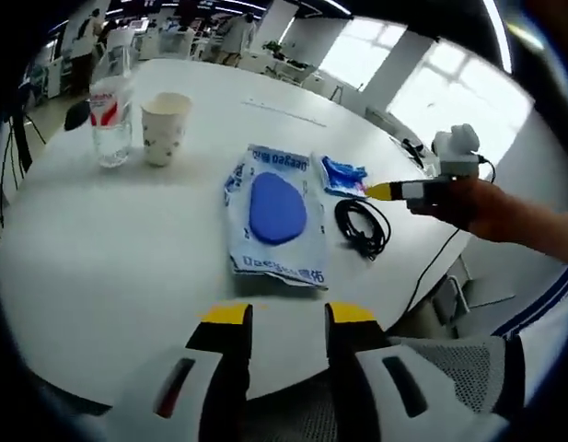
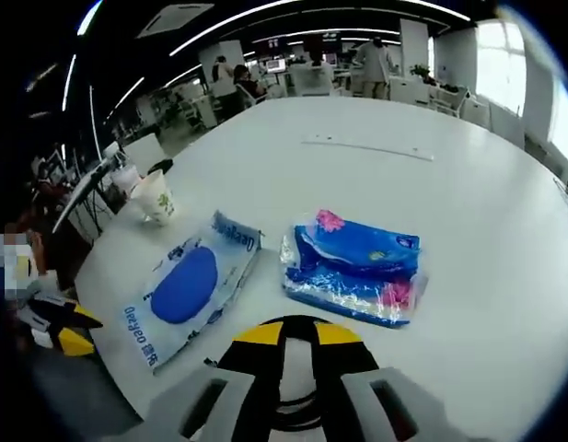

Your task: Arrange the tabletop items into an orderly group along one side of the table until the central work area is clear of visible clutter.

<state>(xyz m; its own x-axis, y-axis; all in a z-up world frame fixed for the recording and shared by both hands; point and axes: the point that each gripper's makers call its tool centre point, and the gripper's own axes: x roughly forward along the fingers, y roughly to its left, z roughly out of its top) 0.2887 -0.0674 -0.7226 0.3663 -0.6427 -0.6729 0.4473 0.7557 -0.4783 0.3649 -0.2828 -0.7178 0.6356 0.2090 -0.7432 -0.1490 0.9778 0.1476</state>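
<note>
Both grippers hold nothing: the left gripper [image 1: 283, 318], jaws parted, hovers at the table [image 1: 127, 258] edge just short of the wipes pack [image 1: 275, 216], while the right gripper [image 2: 288, 343], jaws together, sits before the blue tissue packet [image 2: 354, 266].

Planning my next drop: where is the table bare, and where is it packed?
Bare: the wide stretch of white table between the paper cup and the wet-wipes pack, plus the far side beyond the blue tissue pack. Crowded: wipes, tissue pack and coiled black cable cluster by the right gripper.
</note>
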